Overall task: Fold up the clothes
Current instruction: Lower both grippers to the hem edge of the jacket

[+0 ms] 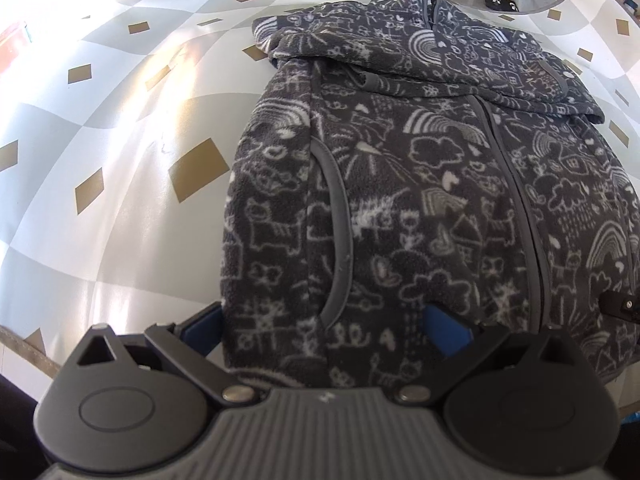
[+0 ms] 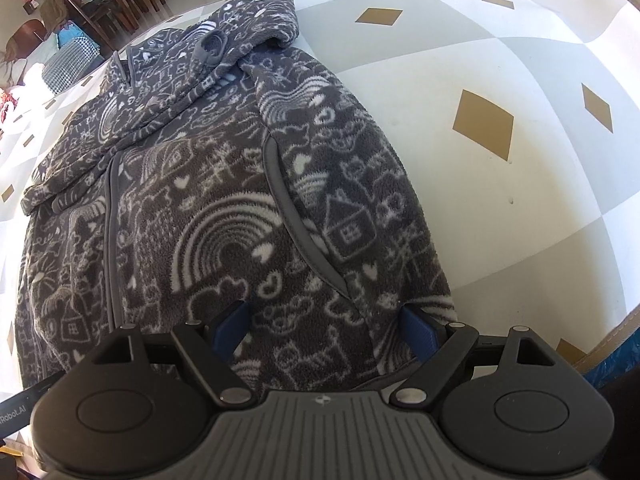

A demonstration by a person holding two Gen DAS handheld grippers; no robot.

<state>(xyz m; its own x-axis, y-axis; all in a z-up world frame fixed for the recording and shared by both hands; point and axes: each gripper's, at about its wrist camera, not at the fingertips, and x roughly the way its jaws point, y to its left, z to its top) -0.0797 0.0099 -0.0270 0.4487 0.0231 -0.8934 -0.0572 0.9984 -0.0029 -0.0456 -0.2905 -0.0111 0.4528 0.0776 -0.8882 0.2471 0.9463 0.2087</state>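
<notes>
Dark grey fleece covers the middle of both views: a hooded zip-up jacket of charcoal fleece printed with white rainbows, houses, clouds and cats (image 1: 420, 184) lies flat on the table (image 1: 120, 128), which wears a glossy cloth of white and pale grey checks with gold diamonds. The jacket's hood lies folded down over its chest at the far end, a grey-trimmed zip runs down the front, and a curved grey-piped pocket opening sits on each side.

The left gripper (image 1: 324, 328) stands at the near left corner of the hem, its blue-padded fingers (image 1: 446, 332) spread wide with the fleece edge lying between them; the pads do not press together on the cloth, so it is released. The right gripper (image 2: 324, 330) stands at the near right part of the hem in the same way, its blue pads (image 2: 418, 334) well apart on either side of a band of fleece, unclenched. A dark piece of the right gripper shows at the right edge of the left view.
</notes>
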